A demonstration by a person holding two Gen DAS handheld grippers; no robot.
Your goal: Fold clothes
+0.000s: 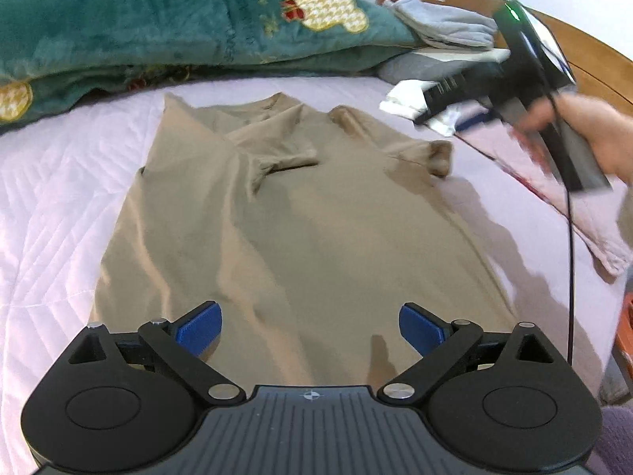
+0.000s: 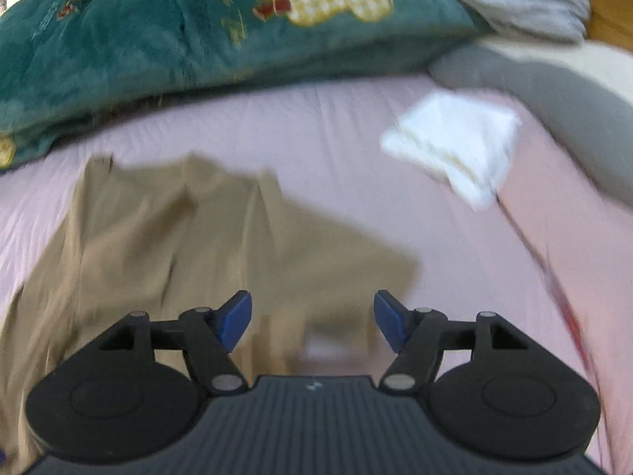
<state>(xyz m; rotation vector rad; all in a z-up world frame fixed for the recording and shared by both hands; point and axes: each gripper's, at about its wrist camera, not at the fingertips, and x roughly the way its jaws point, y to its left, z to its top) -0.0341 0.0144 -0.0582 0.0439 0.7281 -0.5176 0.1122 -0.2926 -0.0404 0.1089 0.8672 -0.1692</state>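
Two tongs hang open and empty over a tan shirt (image 1: 300, 213) spread on the pink bed (image 1: 51, 206). Left tongs (image 1: 310, 330) gape wide above its hem; right tongs (image 2: 312, 322), blurred, stand apart above its sleeve edge, green blanket (image 2: 178, 27) beyond.

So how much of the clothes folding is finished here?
Done: a white folded piece lies aside on the pink bedspread, and the tan shirt's left sleeve is folded inward. In hand: nothing; both the left gripper and right gripper are open above the shirt. Left: the right sleeve and the body folds.
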